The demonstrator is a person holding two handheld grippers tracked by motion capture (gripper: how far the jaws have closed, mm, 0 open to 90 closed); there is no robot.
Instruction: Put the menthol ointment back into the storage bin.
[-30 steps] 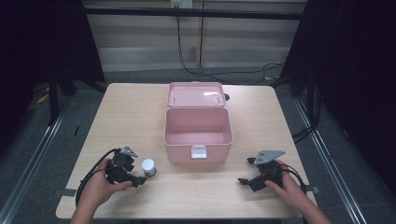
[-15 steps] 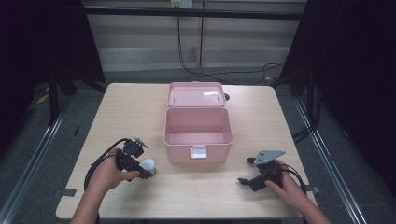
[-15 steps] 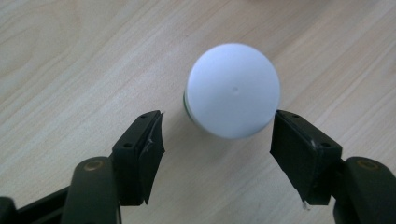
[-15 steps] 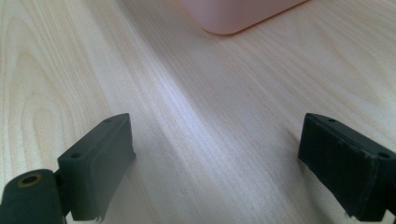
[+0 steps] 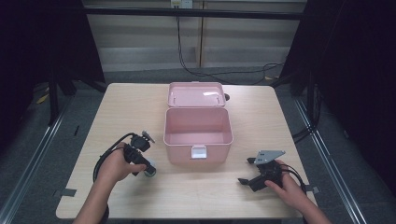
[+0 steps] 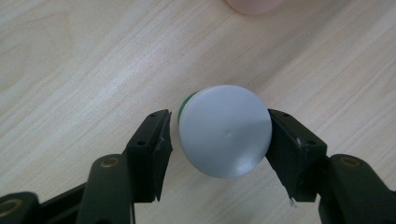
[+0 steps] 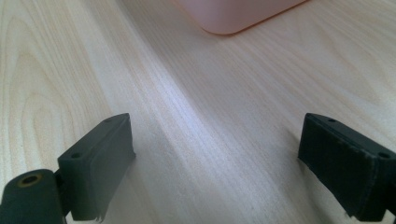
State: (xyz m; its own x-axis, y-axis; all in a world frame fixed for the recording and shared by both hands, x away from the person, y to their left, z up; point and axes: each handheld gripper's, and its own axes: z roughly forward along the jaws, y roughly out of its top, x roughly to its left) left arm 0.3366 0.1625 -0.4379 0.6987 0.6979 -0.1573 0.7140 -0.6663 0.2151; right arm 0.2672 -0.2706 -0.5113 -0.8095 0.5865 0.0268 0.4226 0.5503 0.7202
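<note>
A small container with a round white cap [image 6: 226,130] and a green body stands on the wooden table [image 5: 140,107], left of the open pink box [image 5: 198,140]. My left gripper [image 6: 219,135] points down over it, open, one jaw on each side of the cap. The right jaw touches the cap; a thin gap shows at the left jaw. In the high view the container [image 5: 150,172] peeks out under my left gripper [image 5: 148,169]. My right gripper [image 5: 245,171] rests open near the front right, and in its own view my right gripper [image 7: 215,158] holds nothing.
The pink box has its lid [image 5: 196,94] swung back and its inside bare. A corner of the pink box [image 7: 233,14] shows ahead of my right gripper. Bare table lies between the two hands. Cables [image 5: 205,70] run on the floor behind the table.
My left gripper has moved right and tipped down over the white-capped container, so its jaws now flank the cap. The right gripper has stayed in place.
</note>
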